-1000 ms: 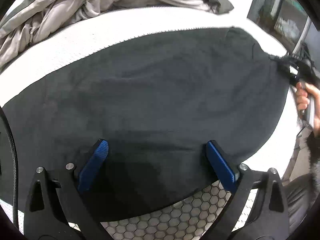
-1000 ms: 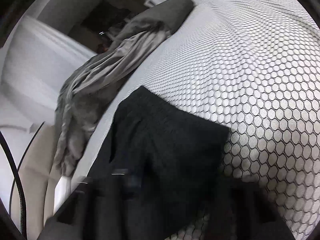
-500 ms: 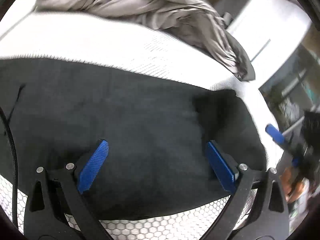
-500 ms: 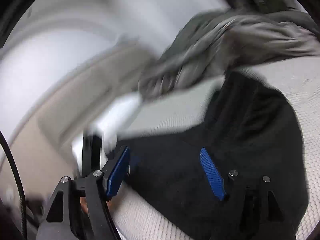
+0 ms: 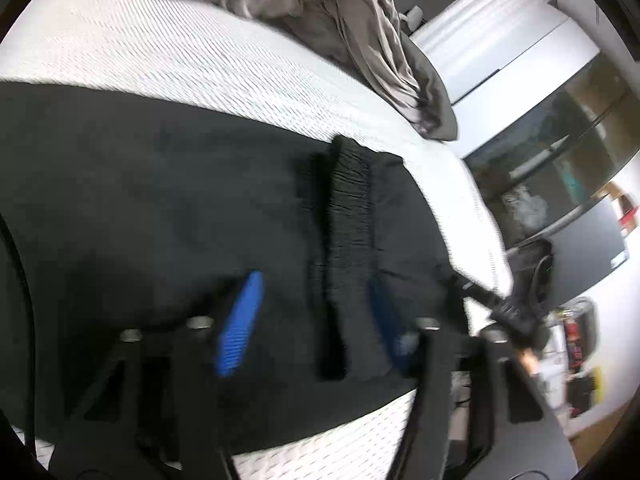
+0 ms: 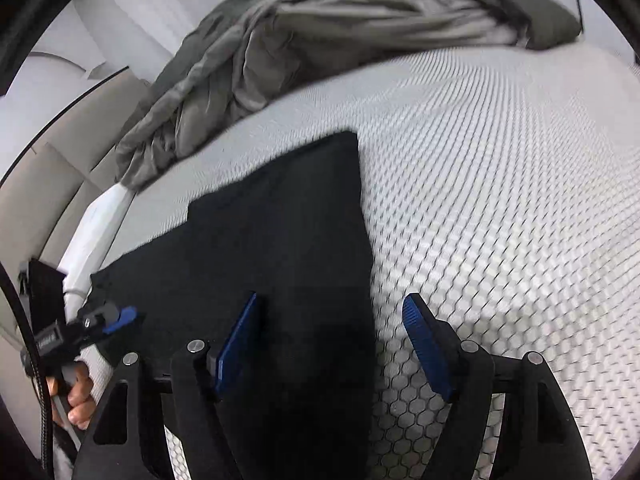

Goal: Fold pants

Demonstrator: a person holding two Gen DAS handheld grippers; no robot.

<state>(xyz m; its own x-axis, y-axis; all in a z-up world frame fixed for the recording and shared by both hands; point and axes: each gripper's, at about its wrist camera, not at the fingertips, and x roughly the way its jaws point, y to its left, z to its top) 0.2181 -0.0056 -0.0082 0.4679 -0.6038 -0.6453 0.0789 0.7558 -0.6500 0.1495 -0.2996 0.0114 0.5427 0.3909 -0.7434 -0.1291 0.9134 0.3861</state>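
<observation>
Black pants [image 5: 168, 208] lie spread flat on a bed whose white cover [image 6: 500, 200] bears a honeycomb pattern; a crumpled grey blanket [image 6: 304, 48] is heaped along the far edge of the bed. In the left wrist view, the left gripper [image 5: 316, 320] hangs over the pants with its jaws closing, a ribbed waistband fold [image 5: 348, 216] standing between its blue pads [image 5: 240, 324]; the blurred frame does not show whether the pads press the cloth. In the right wrist view, the right gripper [image 6: 336, 344] straddles the pants' right edge, jaws wide and empty, one pad over the black cloth and the other over the bare cover. A hand [image 6: 76, 396] grips the left gripper's handle at lower left.
</observation>
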